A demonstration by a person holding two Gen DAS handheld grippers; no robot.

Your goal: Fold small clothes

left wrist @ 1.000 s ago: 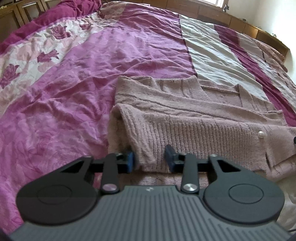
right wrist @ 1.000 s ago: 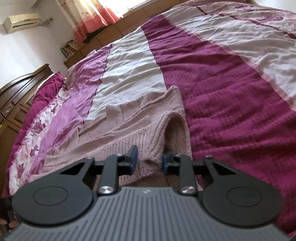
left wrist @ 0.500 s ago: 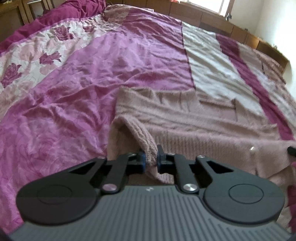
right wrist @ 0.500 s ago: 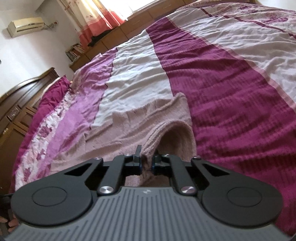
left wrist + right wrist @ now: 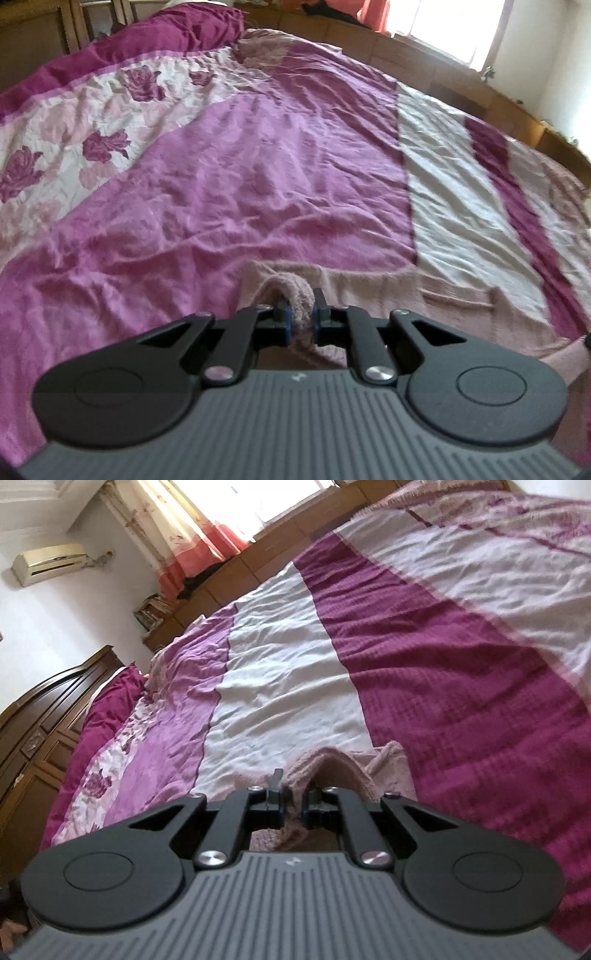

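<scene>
A dusty-pink knitted cardigan (image 5: 436,291) lies on the bed. My left gripper (image 5: 300,320) is shut on a bunched fold of its ribbed edge and holds that edge lifted; the rest stretches flat to the right. My right gripper (image 5: 291,805) is shut on another part of the cardigan (image 5: 343,771), whose knit arches up just beyond the fingers. Most of the garment is hidden below the gripper bodies in both views.
The bed is covered by a bedspread (image 5: 229,192) with purple, white and magenta stripes and a rose pattern at the left. A dark wooden wardrobe (image 5: 40,727) stands at the left and low wooden cabinets (image 5: 266,554) run under the window.
Both grippers closed on the cardigan's edge, then lifted and carried it forward over the garment. Less of the cardigan shows beyond the fingers now.
</scene>
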